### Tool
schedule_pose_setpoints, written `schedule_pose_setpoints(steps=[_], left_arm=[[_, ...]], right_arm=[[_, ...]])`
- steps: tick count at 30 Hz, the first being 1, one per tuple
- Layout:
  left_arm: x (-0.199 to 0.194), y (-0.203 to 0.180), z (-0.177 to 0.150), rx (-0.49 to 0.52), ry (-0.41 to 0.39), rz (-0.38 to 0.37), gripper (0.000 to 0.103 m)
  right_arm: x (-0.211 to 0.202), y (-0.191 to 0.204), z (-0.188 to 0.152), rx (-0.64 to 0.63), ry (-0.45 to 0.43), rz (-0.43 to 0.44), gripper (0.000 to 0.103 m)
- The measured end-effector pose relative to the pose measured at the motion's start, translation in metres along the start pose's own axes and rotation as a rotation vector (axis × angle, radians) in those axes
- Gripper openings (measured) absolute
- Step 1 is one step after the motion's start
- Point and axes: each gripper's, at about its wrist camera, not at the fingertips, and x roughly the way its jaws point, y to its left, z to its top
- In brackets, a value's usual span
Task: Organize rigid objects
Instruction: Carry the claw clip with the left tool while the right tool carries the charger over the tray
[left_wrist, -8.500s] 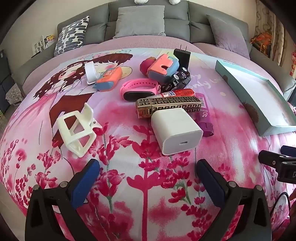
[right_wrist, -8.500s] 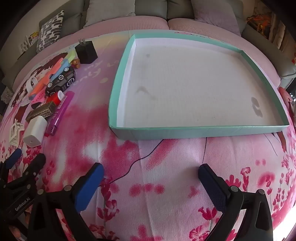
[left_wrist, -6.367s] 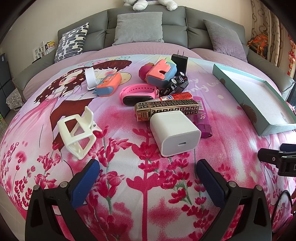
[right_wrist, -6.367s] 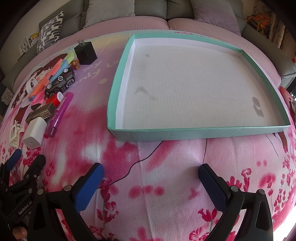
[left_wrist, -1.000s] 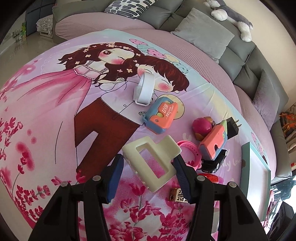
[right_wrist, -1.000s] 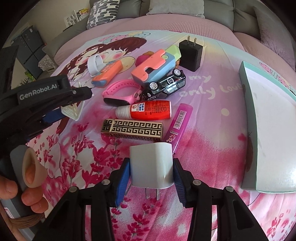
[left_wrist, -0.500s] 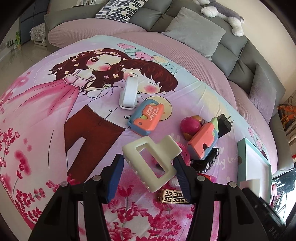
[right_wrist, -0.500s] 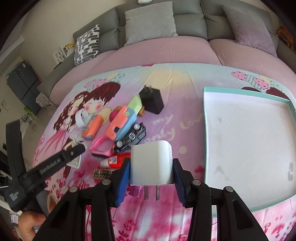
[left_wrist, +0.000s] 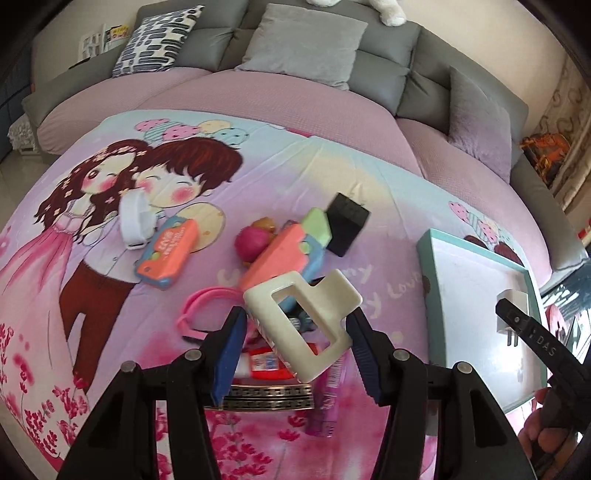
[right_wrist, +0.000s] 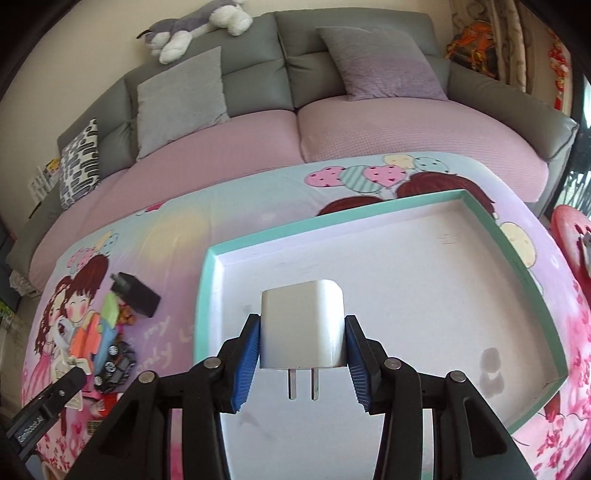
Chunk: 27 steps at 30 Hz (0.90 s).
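- The right gripper (right_wrist: 301, 363) clamps the white charger (right_wrist: 302, 325) between its blue pads, prongs pointing back toward the camera, above the floor of the teal tray (right_wrist: 517, 280).
- The left gripper (left_wrist: 295, 354) clamps the cream clip (left_wrist: 280, 325) above the pile of small items on the printed sheet (left_wrist: 369, 184).
- The black adapter (left_wrist: 347, 223) lies at the pile's far edge.

White charger (right_wrist: 301, 325), cream clip (left_wrist: 301, 325), teal-rimmed tray (right_wrist: 515, 236), blue claw pads (right_wrist: 245, 369), pink cartoon bedspread (left_wrist: 74, 221)
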Motion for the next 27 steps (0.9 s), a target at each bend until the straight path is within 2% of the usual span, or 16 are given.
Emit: schedule_pose_setpoints(steps=[7,13,19,25,27], left_arm=[[0.009,-0.089,0.013,0.2,0.01,-0.059,0.058],[0.025,-0.16,0.021,0.339,0.026,-0.101,0.058],[0.049,-0.196,0.02,0.365,0.09,-0.11,0.058],[0.068,-0.2,0.012,0.344,0.143,-0.089,0.058],[0.07,-0.197,0.01,0.33,0.146,-0.085,0.067]], right_arm=[[0.003,-0.063,0.001,0.134,-0.006,-0.106,0.047],[0.002,-0.1,-0.001,0.22,-0.003,-0.155,0.047],[-0.004,-0.118,-0.002,0.251,-0.007,-0.179,0.047],[-0.006,-0.124,0.0,0.259,-0.011,-0.159,0.048],[-0.006,-0.124,0.001,0.254,-0.008,-0.154,0.048]])
